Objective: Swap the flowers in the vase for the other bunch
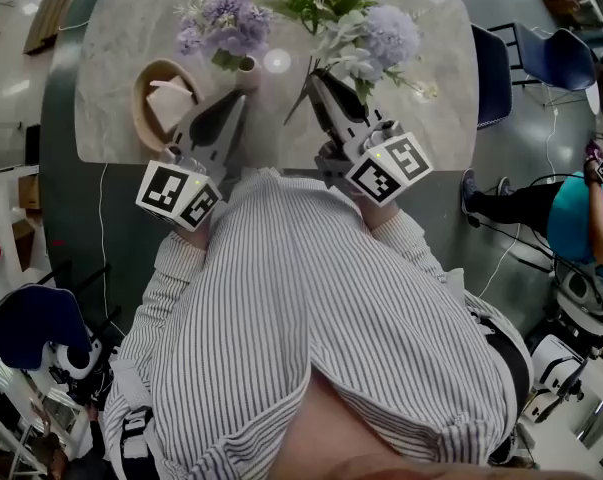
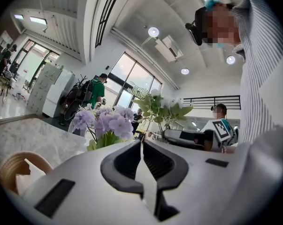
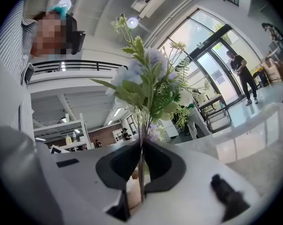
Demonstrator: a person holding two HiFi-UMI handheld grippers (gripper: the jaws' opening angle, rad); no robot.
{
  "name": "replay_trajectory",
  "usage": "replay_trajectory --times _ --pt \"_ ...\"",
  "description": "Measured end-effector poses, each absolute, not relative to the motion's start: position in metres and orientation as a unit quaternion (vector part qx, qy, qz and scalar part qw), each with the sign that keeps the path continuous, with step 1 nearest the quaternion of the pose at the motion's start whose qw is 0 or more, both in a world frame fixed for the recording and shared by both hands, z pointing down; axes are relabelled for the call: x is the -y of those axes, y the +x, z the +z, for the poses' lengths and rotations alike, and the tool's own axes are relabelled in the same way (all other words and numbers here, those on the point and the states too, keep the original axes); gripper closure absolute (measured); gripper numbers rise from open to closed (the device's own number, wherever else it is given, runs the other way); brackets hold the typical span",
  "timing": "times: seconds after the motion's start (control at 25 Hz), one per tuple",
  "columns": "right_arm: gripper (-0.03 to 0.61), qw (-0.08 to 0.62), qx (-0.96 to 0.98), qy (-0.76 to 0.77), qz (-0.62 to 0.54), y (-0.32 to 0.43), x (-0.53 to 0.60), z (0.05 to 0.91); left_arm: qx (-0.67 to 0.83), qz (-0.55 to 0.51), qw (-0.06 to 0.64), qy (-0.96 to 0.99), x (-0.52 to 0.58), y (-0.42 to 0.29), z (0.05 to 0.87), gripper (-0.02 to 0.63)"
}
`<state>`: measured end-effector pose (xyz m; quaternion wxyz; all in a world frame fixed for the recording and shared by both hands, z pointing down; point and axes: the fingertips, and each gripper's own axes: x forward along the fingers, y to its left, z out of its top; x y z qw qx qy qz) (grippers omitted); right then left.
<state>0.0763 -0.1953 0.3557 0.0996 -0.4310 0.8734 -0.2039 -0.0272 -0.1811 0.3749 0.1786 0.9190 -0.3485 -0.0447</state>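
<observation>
A: Table first. What's on it?

B: Grey-white marble-look tabletop with rounded corners (image 1: 111, 38). A small pale narrow-necked vase (image 1: 247, 69) stands on it, with a bunch of purple flowers (image 1: 224, 20) upright inside. Left of the vase is a round tan wooden bowl (image 1: 141, 93) holding folded white paper (image 1: 169, 103).

A: Left gripper?

B: Left gripper (image 1: 239, 96) is level, tips just beside the vase on the near side. Jaws pressed together, only a hairline slit between the pads, and nothing seen in it. Can't tell whether the tips touch the vase. In its own view the purple blooms rise just past the tips, a little left.

A: Right gripper?

B: Right gripper (image 1: 317, 78) is also level, right of the vase and apart from it. Jaws are clamped narrow on the thin stems (image 3: 141, 156) of the other bunch, pale blue and white flowers with green leaves (image 1: 366, 33). In its own view the stems run straight up through the pads, with the heads spreading above.

A: The two bunches, relative?

B: Side by side over the table. Purple is on the left in the vase, the pale one on the right in the grip, off the tabletop.

A: Surroundings?

B: The wearer's grey-and-white striped shirt (image 1: 311, 318) fills the lower head view. A person in a teal top (image 1: 581, 218) is at the right edge, well away from the table.
</observation>
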Motion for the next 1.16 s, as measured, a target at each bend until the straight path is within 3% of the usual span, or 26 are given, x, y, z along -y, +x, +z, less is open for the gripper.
replay_trajectory --times 1.16 --pt "0.541 0.085 -0.879 -0.433 -0.178 0.0765 0.1907 0.3537 0.338 -0.043 0.187 0.921 0.1804 -0.0234 0.3770 0.588"
